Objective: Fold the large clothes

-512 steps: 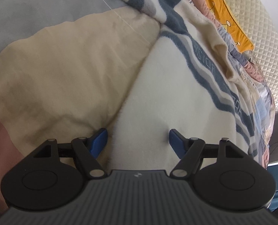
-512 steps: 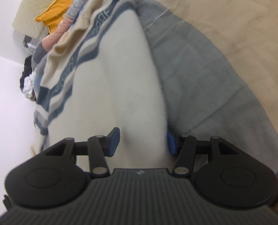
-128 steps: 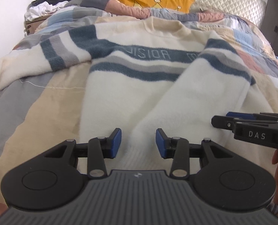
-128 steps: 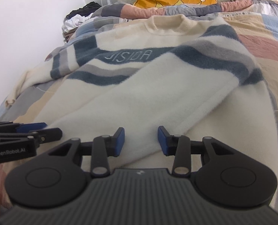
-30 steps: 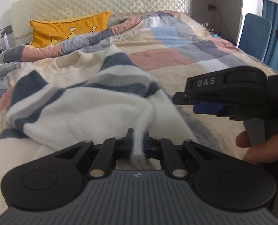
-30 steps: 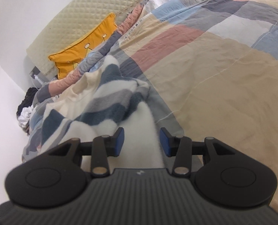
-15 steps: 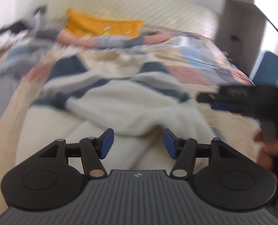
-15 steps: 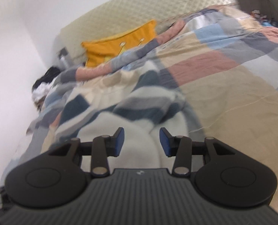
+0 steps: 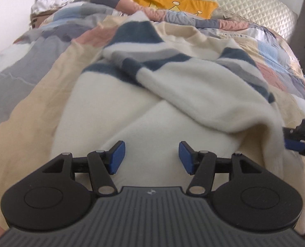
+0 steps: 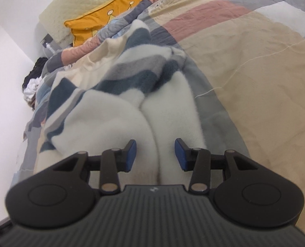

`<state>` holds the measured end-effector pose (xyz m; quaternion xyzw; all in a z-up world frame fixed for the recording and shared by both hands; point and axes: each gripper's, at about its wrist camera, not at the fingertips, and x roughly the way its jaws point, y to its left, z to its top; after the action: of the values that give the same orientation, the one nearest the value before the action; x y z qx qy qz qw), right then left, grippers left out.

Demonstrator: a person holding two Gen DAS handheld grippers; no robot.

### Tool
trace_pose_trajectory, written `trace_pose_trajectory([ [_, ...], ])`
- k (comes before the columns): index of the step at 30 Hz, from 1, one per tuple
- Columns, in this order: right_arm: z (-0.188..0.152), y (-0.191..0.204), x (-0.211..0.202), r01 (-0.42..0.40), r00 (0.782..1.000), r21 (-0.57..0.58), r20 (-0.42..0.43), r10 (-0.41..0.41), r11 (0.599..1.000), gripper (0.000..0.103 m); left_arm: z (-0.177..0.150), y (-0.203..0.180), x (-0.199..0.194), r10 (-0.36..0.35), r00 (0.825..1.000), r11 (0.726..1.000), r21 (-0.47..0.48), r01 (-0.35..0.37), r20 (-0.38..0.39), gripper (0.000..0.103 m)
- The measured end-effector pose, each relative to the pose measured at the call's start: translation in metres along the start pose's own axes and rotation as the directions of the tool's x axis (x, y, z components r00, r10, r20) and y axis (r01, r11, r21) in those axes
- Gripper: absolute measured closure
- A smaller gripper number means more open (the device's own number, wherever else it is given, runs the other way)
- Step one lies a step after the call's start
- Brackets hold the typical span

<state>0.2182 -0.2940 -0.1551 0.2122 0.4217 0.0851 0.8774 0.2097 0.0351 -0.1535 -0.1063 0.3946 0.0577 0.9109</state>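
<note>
Released the sleeve [image 9: 214, 94] across the sweater [image 9: 111, 103] on the bed [image 10: 255, 61]; left claw [image 9: 151, 157] open, right claw [image 10: 155, 155] open, empty; sleeves folded in, body fold left

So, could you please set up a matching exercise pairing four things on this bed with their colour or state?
Things:
1. pillow
2. sweater
3. left tool
4. headboard

Descriptions:
A. cream with dark blue and grey stripes, both sleeves folded across the body
B. pale, quilted
C. yellow-orange with small crown drawings
D. open, blue pads apart above the white fleece

Pairs: 1-C, 2-A, 3-D, 4-B
</note>
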Motion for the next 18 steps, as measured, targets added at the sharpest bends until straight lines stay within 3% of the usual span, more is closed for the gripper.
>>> trace_pose_trajectory([
  [6,-0.011,0.019,0.001,-0.007,1.0,-0.11,-0.025,0.004,0.994,0.058,0.0,0.003,-0.005,0.004,1.0,1.0,-0.024,-0.003,0.019,0.04],
  [15,-0.014,0.031,-0.014,-0.026,1.0,-0.141,-0.01,0.025,0.99,0.058,-0.006,0.016,-0.027,-0.012,0.999,0.996,-0.093,0.016,0.043,0.04],
  [18,-0.017,0.029,-0.007,0.008,0.999,-0.123,-0.035,-0.012,0.992,0.06,-0.006,0.02,-0.03,-0.021,0.999,0.993,-0.113,0.025,0.04,0.04],
])
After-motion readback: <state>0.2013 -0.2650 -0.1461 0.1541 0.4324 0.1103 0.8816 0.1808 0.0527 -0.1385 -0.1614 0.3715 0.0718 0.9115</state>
